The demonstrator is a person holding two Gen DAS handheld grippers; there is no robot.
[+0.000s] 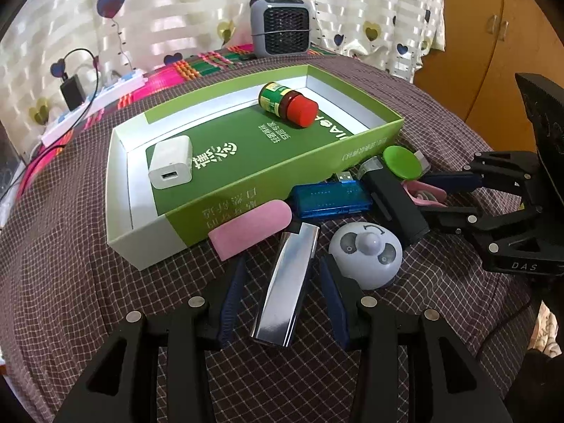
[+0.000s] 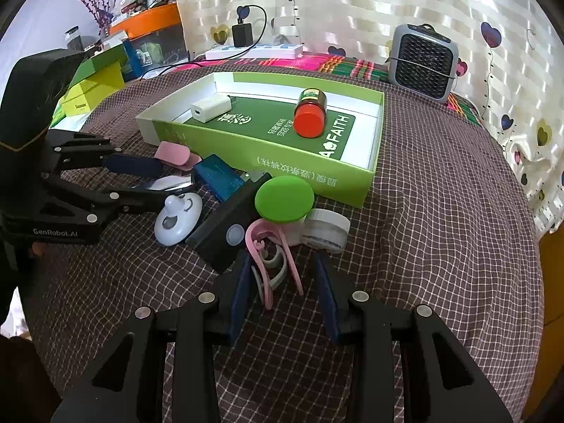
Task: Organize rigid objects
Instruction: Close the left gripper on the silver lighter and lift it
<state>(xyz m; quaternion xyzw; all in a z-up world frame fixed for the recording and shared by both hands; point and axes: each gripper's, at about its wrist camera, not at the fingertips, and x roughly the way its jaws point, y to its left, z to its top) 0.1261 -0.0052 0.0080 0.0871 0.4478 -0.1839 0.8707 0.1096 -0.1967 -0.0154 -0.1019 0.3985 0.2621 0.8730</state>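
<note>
Left tongs point(image 1: 278, 285) astride silver lighter point(image 1: 287, 285), right tongs point(image 2: 282, 282) gripping pink clip point(image 2: 273, 264), clutter against box's point(image 1: 246, 190) edge

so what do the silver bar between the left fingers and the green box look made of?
Silver bar: probably polished or chrome-plated metal; its mirror-like faces show sharp bright and dark reflections, though metallised plastic can't be ruled out. Green box: printed cardboard with a smooth, slightly glossy finish; thin straight walls, folded corners and a plain white inner side.
</note>
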